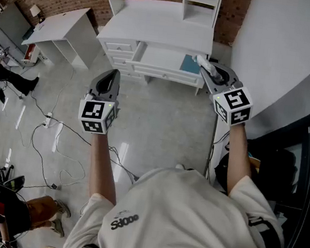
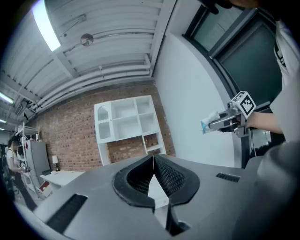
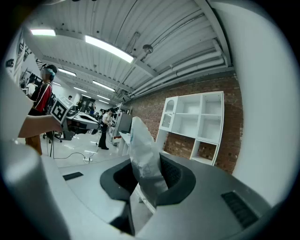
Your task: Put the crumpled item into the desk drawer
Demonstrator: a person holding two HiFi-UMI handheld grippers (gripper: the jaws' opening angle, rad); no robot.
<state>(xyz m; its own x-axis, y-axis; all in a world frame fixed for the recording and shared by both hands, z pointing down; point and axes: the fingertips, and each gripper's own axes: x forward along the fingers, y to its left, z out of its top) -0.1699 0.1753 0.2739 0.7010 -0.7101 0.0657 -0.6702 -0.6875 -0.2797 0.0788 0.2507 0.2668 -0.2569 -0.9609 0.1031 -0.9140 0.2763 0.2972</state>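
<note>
The right tongs (image 1: 203, 64) pinch the crumpled item (image 1: 198, 58), a white wad with a touch of blue. Its lower part is squeezed between the pads and the rest sticks out past the tips, a grip that looks firm enough to carry such a light thing. From the head view the item sits over the right end of the open drawer (image 1: 164, 72) of the white bench (image 1: 161, 31); how high above it, I cannot tell. The drawer is pulled out, so nothing seems to bar the drop. The left tongs (image 1: 111, 76) are pressed together on nothing and hang over the floor, well apart from the bench, probably kept clear because this step needs one hand only.
</note>
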